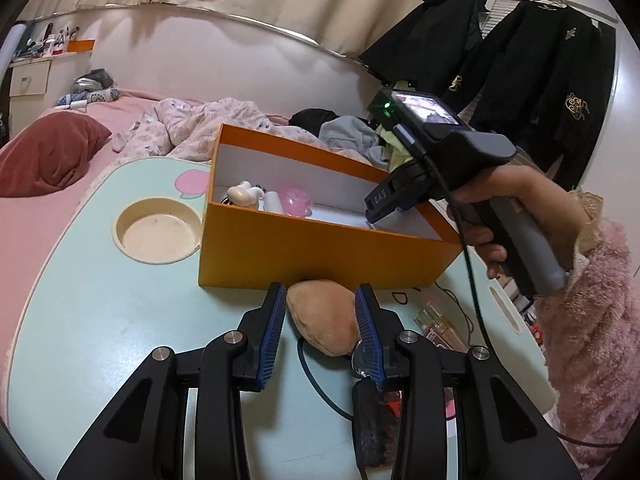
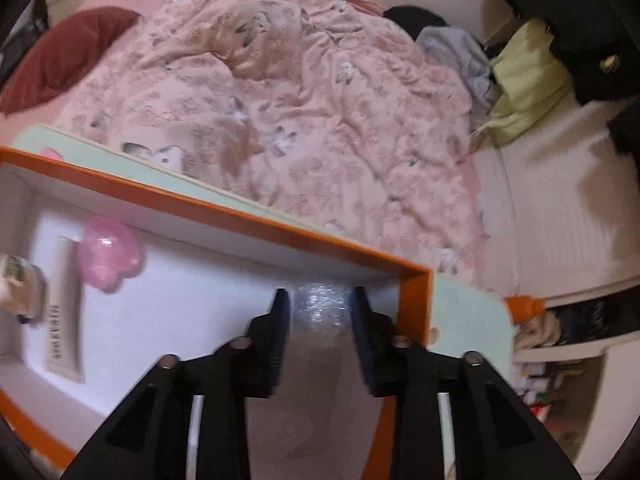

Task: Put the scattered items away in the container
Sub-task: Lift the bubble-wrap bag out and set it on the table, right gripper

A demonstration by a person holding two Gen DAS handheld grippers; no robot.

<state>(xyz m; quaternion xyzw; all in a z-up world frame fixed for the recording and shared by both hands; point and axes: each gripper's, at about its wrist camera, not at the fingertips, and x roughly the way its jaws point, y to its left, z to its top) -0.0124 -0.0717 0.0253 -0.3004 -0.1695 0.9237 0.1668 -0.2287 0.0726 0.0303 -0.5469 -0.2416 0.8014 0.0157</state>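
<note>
Orange box (image 1: 320, 256): your open top is clear at mid-floor; pink cup (image 1: 296, 201), white tube (image 2: 64, 308) and white toy (image 1: 242, 194) crowd the far left end. Right gripper (image 2: 320, 300) fills the right end. Tan plush (image 1: 324, 320) lies against the box's near wall.

box (image 1: 320, 256) on table (image 1: 100, 300); plush (image 1: 322, 320) before it; bed (image 1: 48, 120) behind

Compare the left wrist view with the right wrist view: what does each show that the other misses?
Left wrist only: the left gripper around a tan plush on the table, outside the box; the right gripper seen from outside, dipping into the box; a white figurine.
Right wrist only: a clear wrapped item between the right gripper's pads; a white tube.
Both: orange box, pink toy, bed.
</note>
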